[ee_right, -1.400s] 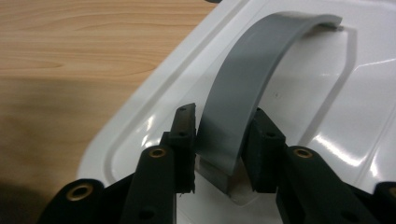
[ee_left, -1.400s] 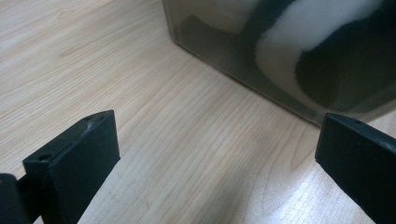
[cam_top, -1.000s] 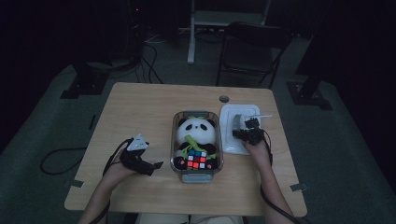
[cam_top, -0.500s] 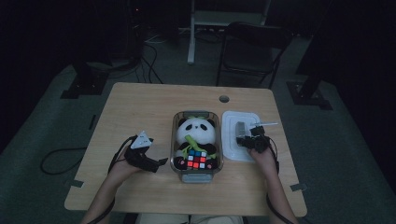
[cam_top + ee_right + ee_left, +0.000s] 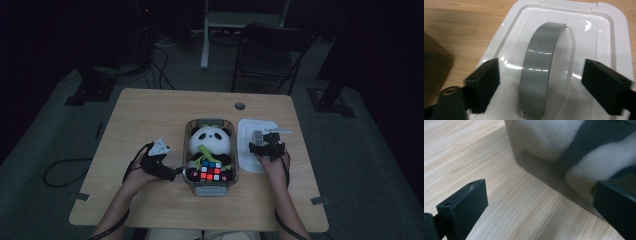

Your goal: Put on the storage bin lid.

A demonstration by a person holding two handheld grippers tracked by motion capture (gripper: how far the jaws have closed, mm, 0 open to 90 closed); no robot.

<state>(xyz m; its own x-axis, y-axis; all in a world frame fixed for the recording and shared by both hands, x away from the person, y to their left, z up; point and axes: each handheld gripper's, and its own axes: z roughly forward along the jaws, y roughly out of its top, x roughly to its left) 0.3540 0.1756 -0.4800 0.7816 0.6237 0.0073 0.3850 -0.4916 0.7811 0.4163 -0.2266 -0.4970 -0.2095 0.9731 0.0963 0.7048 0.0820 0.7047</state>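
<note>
A clear plastic bin (image 5: 186, 150) stands mid-table with a panda plush (image 5: 211, 137) and a colour cube (image 5: 210, 170) inside. Its white lid (image 5: 247, 132) lies flat to the right. My right gripper (image 5: 265, 145) hovers over that lid. Its jaws have just been opening and stand open on either side of the lid's grey handle (image 5: 541, 57) without touching it; the right gripper (image 5: 540, 82) holds nothing. My left gripper (image 5: 172, 175) is open and low on the table, against the bin's left side. In the left gripper view the bin wall (image 5: 541, 170) shows the panda (image 5: 544, 137) behind it, with the left gripper (image 5: 539, 205) empty.
The wooden table (image 5: 150, 115) has a cable hole (image 5: 240, 106) near its far edge. A chair (image 5: 270, 50) and stand legs (image 5: 205, 45) are on the floor behind it. Cables trail off the table's left side (image 5: 65, 170).
My left gripper has slid right, up to the bin's side. The right gripper's jaws have spread apart over the lid handle while that hand stayed nearly in place.
</note>
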